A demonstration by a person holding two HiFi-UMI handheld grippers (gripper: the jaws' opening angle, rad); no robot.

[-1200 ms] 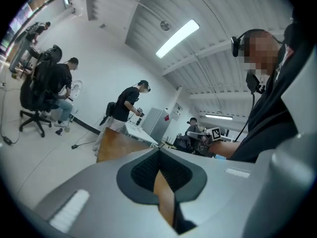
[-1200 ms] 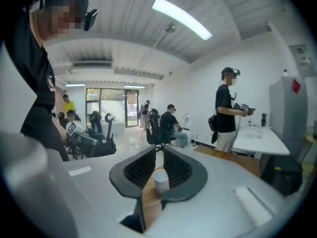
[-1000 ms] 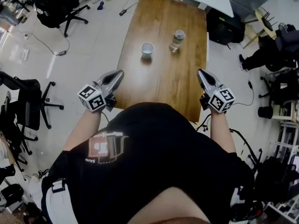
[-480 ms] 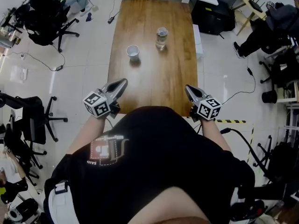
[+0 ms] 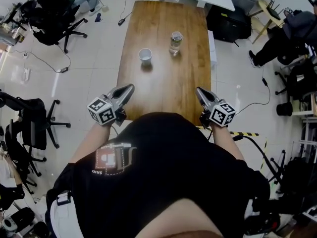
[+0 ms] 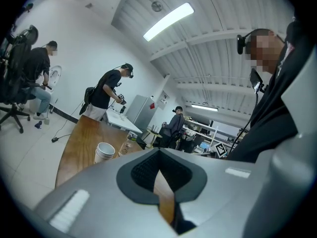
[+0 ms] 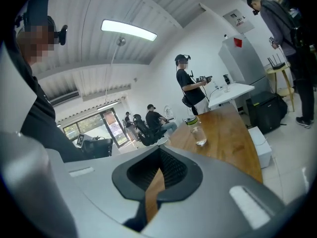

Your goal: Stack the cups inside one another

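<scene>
Left tool (image 5: 128, 89) and right tool (image 5: 199, 92), both empty with jaws pressed together, hover at the bench's (image 5: 168, 83) near end. White cups (image 5: 145, 55), seemingly nested, stand mid-bench; clear bottle (image 5: 176, 41) toward its far end.

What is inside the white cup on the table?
Seen from above, the white cup shows only a white inside, nothing in it. Sideways it looks like nested cups; the outer wall hides how many.
</scene>
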